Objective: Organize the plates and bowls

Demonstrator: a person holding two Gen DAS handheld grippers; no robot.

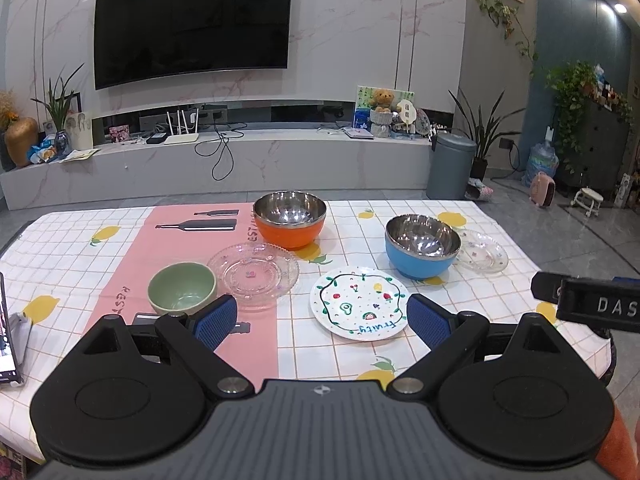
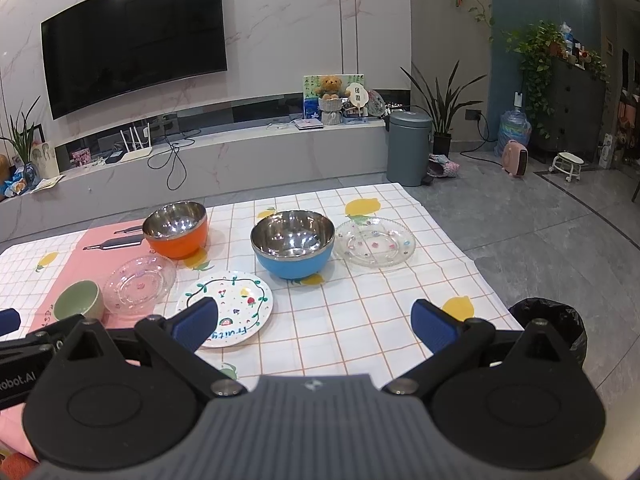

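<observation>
On the checked tablecloth stand an orange steel-lined bowl (image 1: pixel 291 219) (image 2: pixel 176 229), a blue steel-lined bowl (image 1: pixel 422 245) (image 2: pixel 293 243) and a small green bowl (image 1: pixel 182 292) (image 2: pixel 79 300). A clear glass plate (image 1: pixel 253 274) (image 2: pixel 139 284) lies between the green and orange bowls. A second glass plate (image 1: pixel 485 256) (image 2: pixel 375 241) lies right of the blue bowl. A white "fruity" painted plate (image 1: pixel 359 302) (image 2: pixel 232 306) is nearest. My left gripper (image 1: pixel 320 320) hovers open above the table's near side, in front of the white plate. My right gripper (image 2: pixel 314 324) is open too, holding nothing.
A phone (image 1: pixel 6 336) lies at the table's left edge. A black-lined bin (image 2: pixel 550 330) stands by the table's right edge. Beyond the table are a TV console (image 1: pixel 240 152), a grey trash can (image 1: pixel 450 164) and potted plants.
</observation>
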